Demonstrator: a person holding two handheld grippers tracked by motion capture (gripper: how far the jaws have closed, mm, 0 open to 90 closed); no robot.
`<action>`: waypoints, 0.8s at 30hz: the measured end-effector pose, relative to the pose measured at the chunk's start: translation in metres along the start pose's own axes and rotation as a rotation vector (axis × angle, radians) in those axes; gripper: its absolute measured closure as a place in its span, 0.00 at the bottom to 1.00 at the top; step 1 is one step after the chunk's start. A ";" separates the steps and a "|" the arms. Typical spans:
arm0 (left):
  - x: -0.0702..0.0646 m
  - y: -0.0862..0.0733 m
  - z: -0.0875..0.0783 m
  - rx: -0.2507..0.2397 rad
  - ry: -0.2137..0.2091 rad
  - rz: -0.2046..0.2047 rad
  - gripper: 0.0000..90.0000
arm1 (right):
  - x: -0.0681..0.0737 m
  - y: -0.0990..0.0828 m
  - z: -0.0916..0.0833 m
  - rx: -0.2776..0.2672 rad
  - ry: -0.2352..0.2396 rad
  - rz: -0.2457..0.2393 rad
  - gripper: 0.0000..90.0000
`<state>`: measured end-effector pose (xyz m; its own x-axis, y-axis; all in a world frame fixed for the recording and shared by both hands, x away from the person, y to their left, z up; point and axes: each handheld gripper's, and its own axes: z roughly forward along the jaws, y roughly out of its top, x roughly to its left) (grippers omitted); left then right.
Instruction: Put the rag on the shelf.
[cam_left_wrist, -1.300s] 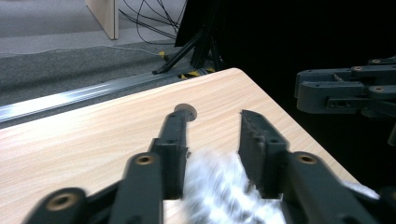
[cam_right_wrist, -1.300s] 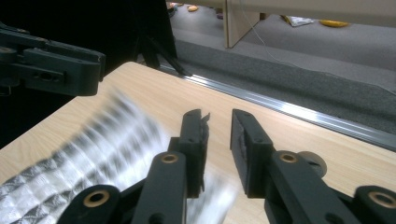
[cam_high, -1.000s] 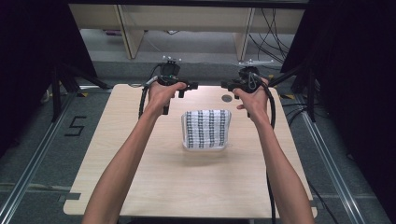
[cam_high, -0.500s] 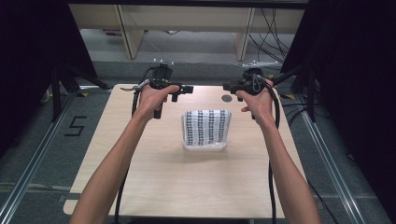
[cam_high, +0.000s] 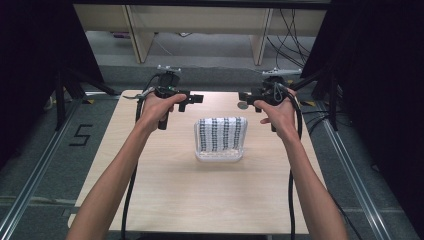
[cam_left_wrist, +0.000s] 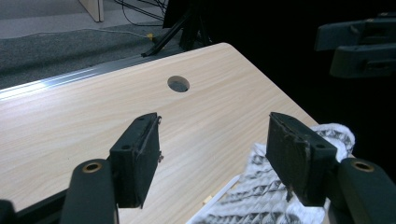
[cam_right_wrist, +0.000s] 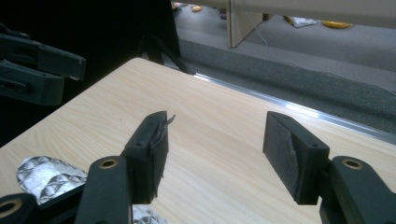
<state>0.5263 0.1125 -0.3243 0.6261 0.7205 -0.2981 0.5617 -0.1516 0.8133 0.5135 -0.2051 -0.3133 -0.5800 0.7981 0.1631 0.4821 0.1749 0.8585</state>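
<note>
Forearms come in from 6 o'clock of the high view onto the table (cam_high: 165, 200), light wood top. Cloth (cam_high: 220, 138), folded, white with a dark pattern, lies flat just past table centre, between the two hands and touching neither. Left hand (cam_high: 156, 106) sits at about 10 o'clock of the cloth, holding the left gripper (cam_high: 196, 98) near the far edge, jaws pointing toward the right one. Right hand (cam_high: 274, 111) is at about 2 o'clock of the cloth with the right gripper (cam_high: 244, 96), jaws pointing back at the left. Both well above the cloth's far edge, apart from each other. Left gripper view: left gripper (cam_left_wrist: 212, 154) released, jaws have just been opening, nothing between the pads, bare table behind the gap; cloth (cam_left_wrist: 261, 196) at 5 o'clock under the right jaw; hole (cam_left_wrist: 178, 84) in the tabletop at 12. Right gripper view: right gripper (cam_right_wrist: 215, 149) also released, jaws have just been opening, gap empty over bare wood; a corner of the cloth (cam_right_wrist: 44, 177) at 8 o'clock. Beyond the table: grey floor (cam_high: 215, 50) and desk legs (cam_high: 137, 30) at 12 o'clock.
</note>
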 end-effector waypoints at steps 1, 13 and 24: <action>0.001 -0.003 -0.001 0.005 0.005 0.004 0.36 | 0.002 0.000 -0.002 0.002 0.001 0.018 0.44; 0.005 -0.016 -0.014 0.014 0.006 0.026 0.32 | 0.004 -0.008 -0.007 0.008 0.018 -0.007 0.39; -0.001 -0.025 -0.023 -0.001 -0.004 0.048 0.31 | 0.009 -0.012 -0.018 -0.007 0.017 -0.026 0.37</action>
<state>0.4995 0.1310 -0.3326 0.6544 0.7097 -0.2608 0.5302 -0.1849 0.8274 0.4904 -0.2099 -0.3135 -0.6036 0.7833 0.1488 0.4620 0.1914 0.8660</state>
